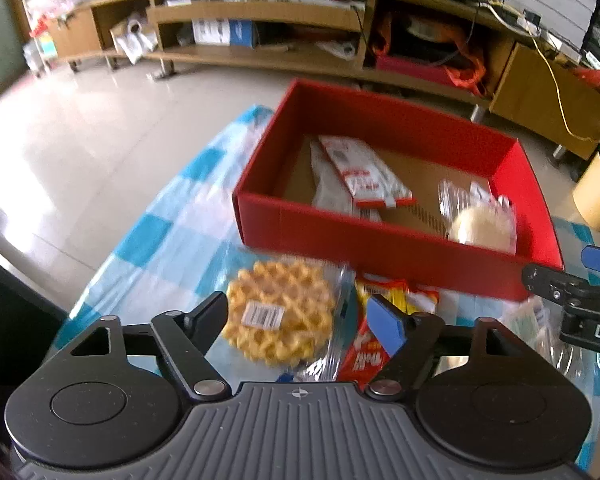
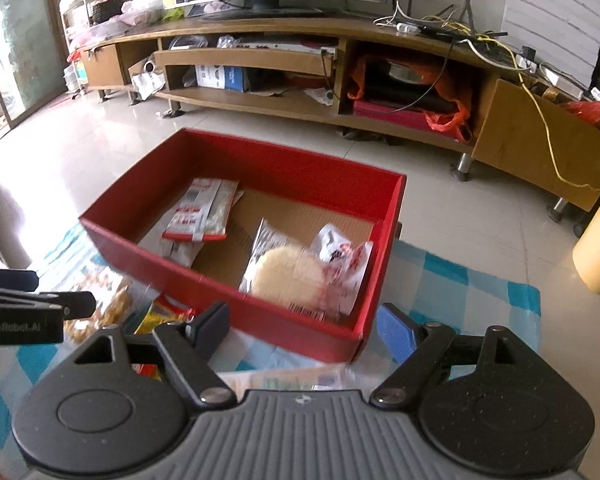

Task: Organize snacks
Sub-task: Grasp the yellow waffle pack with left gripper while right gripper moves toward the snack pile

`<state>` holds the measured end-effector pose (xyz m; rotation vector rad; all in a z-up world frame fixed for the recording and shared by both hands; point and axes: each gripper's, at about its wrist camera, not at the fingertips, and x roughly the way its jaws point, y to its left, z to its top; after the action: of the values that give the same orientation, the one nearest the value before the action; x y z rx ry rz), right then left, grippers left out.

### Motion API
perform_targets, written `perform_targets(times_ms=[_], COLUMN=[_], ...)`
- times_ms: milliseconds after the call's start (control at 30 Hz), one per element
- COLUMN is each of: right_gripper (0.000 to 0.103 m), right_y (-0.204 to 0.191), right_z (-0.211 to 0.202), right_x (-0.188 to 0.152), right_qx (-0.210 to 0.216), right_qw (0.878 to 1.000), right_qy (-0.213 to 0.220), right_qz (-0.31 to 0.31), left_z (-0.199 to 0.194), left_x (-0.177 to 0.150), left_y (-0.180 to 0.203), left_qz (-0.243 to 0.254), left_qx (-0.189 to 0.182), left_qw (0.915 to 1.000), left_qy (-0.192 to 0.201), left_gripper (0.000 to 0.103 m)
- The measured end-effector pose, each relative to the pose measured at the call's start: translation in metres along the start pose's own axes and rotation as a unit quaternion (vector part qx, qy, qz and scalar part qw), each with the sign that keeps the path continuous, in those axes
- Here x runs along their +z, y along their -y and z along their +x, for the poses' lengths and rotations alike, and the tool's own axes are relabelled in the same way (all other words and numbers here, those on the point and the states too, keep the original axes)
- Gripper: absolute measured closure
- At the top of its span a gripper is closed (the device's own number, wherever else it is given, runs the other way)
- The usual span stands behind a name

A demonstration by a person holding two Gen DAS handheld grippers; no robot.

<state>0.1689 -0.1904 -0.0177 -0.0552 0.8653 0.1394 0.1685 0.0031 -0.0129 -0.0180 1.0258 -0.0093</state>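
Observation:
A red box [image 1: 380, 246] [image 2: 300, 168] stands on a blue-checked tablecloth [image 1: 172, 232]. Inside lie red-and-white packets [image 1: 364, 172] [image 2: 200, 210] and a wrapped round pale cake [image 1: 482, 222] [image 2: 290, 276]. In front of the box lie a wrapped yellow waffle [image 1: 280, 312] and a red-yellow snack pack [image 1: 374, 354]. My left gripper [image 1: 300, 316] is open, empty, just above the waffle. My right gripper [image 2: 304, 324] is open, empty, near the box's front right corner. A flat pale packet [image 2: 284, 378] lies under it.
A long wooden TV stand [image 2: 300, 64] with cluttered shelves runs along the back, across a tiled floor [image 1: 80, 140]. A yellow bin [image 2: 598, 252] stands at the right. The other gripper shows at each view's edge [image 1: 580, 292] [image 2: 32, 304].

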Motion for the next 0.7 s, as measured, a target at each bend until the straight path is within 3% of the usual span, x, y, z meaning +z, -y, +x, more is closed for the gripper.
perform_targets(times_ms=[333, 400, 567, 700], right_gripper=[0.02, 0.02, 0.02, 0.02], right_y=[0.005, 0.008, 0.015, 0.022], right_z=[0.0, 0.002, 0.01, 0.012], right_x=[-0.013, -0.015, -0.017, -0.017], right_qx=[0.007, 0.007, 0.005, 0.008], right_qw=[1.0, 1.0, 0.999, 0.999], right_qy=[-0.02, -0.024, -0.038, -0.043], right_qz=[-0.001, 0.002, 0.008, 0.017], left_z=[0.049, 0.058, 0.071, 0.074], left_x=[0.007, 0.008, 0.009, 0.013], left_y=[-0.006, -0.003, 0.005, -0.005], left_qz=[-0.031, -0.024, 0.005, -0.014], left_qx=[0.019, 0.028, 0.057, 0.045], left_qw=[0.9982, 0.998, 0.9969, 0.9968], left_qy=[-0.048, -0.053, -0.055, -0.064], left_gripper=[0.012, 0.005, 0.002, 0.001])
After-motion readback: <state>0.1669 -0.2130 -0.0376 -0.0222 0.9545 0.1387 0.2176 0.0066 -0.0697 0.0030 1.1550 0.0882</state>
